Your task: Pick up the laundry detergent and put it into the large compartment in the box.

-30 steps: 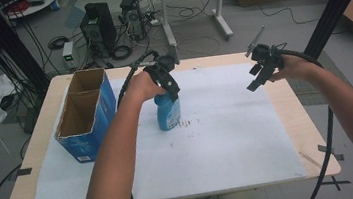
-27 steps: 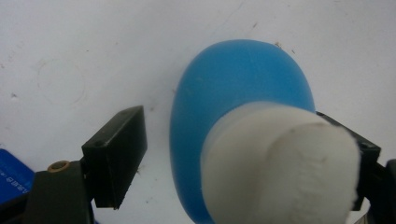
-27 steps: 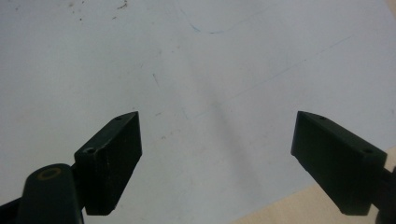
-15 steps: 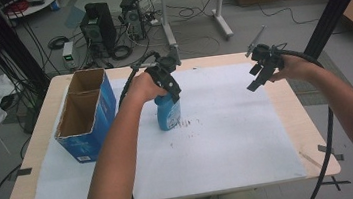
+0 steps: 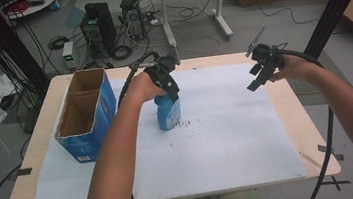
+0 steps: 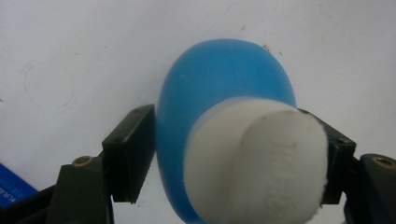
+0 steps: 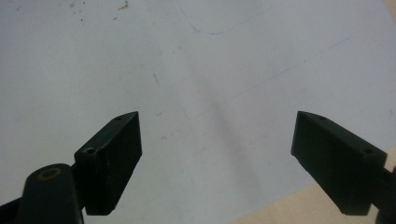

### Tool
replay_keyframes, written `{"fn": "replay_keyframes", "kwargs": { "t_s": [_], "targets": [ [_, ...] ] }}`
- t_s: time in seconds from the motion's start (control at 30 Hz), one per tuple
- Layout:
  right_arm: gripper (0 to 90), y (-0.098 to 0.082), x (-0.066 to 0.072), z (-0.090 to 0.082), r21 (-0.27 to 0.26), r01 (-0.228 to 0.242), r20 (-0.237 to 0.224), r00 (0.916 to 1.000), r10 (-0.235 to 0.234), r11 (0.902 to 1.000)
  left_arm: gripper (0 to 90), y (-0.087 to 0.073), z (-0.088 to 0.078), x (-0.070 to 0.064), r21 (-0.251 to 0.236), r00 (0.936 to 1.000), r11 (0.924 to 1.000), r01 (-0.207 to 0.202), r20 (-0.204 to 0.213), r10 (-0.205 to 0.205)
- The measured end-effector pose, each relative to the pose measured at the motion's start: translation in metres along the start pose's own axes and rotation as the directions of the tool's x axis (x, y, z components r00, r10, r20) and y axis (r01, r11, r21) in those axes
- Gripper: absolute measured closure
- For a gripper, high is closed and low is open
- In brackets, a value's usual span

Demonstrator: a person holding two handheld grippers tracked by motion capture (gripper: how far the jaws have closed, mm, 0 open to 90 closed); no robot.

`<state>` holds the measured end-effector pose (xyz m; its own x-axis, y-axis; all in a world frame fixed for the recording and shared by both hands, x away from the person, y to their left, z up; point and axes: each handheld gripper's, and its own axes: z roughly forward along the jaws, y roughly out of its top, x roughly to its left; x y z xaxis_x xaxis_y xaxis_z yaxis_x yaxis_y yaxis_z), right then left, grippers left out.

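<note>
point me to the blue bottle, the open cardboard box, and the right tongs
blue bottle [image 5: 168,114], high view, front of its body.
open cardboard box [image 5: 90,139], high view, its blue side wall.
right tongs [image 7: 217,161], right gripper view, midway between the open tips.

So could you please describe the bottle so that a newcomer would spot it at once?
On the white sheet covering the table, look right of the open blue box. The bottle stands upright there, between the left gripper's jaws. It is blue with a white cap, and the sheet's sole object.
</note>
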<state>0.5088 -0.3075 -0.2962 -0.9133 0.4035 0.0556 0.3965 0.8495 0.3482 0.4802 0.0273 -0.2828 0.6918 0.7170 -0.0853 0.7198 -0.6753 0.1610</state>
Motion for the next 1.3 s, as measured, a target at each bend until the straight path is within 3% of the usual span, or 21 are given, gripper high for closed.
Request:
{"fn": "replay_keyframes", "kwargs": {
  "t_s": [0.5, 0.9, 1.07, 1.3],
  "targets": [
    [16.2, 0.001, 0.001, 0.000, -0.001, 0.006, -0.002, 1.0000, -0.006, 1.0000, 37.3, 0.000, 0.000, -0.001, -0.003, 0.9999, 0.9999, -0.010, 0.002, 0.010],
    [16.2, 0.001, 0.001, 0.001, -0.001, 0.007, -0.005, 1.0000, -0.007, 1.0000, 38.0, -0.002, -0.003, -0.003, 0.002, 0.9998, 0.9998, -0.021, 0.001, 0.021],
    [16.3, 0.001, 0.002, 0.000, 0.001, 0.011, -0.006, 0.9999, -0.011, 0.9999, 38.0, -0.006, -0.014, -0.004, -0.013, 1.0000, 0.9999, -0.001, 0.004, 0.001],
    [16.3, 0.000, 0.004, -0.001, 0.000, 0.011, -0.006, 0.9999, -0.011, 0.9999, 38.1, -0.014, -0.047, -0.008, -0.020, 0.9990, 0.9989, 0.042, -0.016, -0.042]
  ]
}}
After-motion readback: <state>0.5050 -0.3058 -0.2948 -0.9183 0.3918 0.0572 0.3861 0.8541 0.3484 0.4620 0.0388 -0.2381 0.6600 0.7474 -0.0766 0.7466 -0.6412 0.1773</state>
